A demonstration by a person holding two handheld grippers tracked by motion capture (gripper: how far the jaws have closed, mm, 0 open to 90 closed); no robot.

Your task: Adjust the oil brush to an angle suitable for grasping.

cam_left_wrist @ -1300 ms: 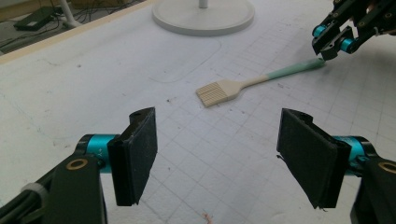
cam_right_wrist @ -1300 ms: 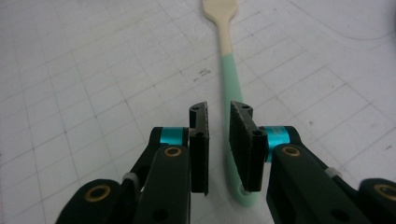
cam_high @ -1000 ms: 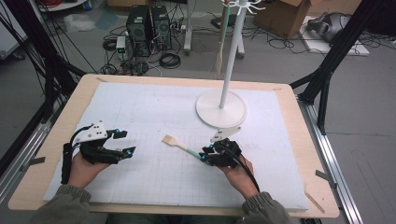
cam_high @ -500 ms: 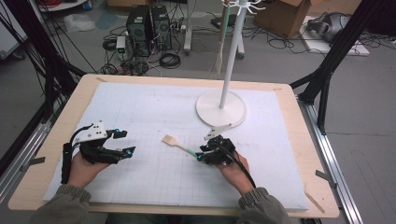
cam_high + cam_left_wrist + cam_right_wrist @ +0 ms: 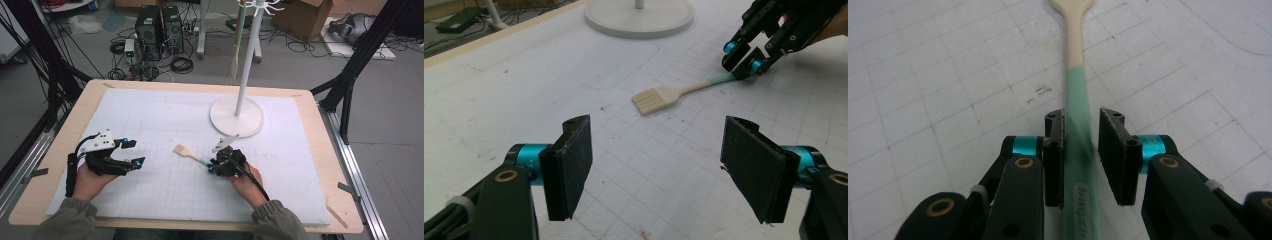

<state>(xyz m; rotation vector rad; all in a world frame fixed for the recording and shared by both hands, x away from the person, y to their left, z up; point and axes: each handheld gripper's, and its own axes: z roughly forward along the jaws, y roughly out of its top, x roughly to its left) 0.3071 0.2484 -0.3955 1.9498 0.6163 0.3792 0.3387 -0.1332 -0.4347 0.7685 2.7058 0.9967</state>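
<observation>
A flat wooden brush (image 5: 189, 154) with a pale green handle lies on the white gridded mat (image 5: 165, 120). Its bristle head points to the far left. My right gripper (image 5: 212, 166) is low over the handle end. In the right gripper view the green handle (image 5: 1075, 90) runs between the pads of my right gripper (image 5: 1081, 145). Its jaws have just been closing: one pad is at the handle and a thin gap is left at the other. My left gripper (image 5: 136, 152) rests at the left, open and empty. From the left gripper view its wide pads (image 5: 569, 160) frame the brush (image 5: 669, 94).
A white coat-stand with a round base (image 5: 236, 116) and a tall pole (image 5: 248, 55) stands on the mat behind the right hand. The mat lies on a wooden tabletop (image 5: 330, 165). Black frame posts (image 5: 350, 75) flank the table.
My right gripper has slid a little to the left and lower along the handle, and its jaws have narrowed around it. The left gripper and the brush have kept still.
</observation>
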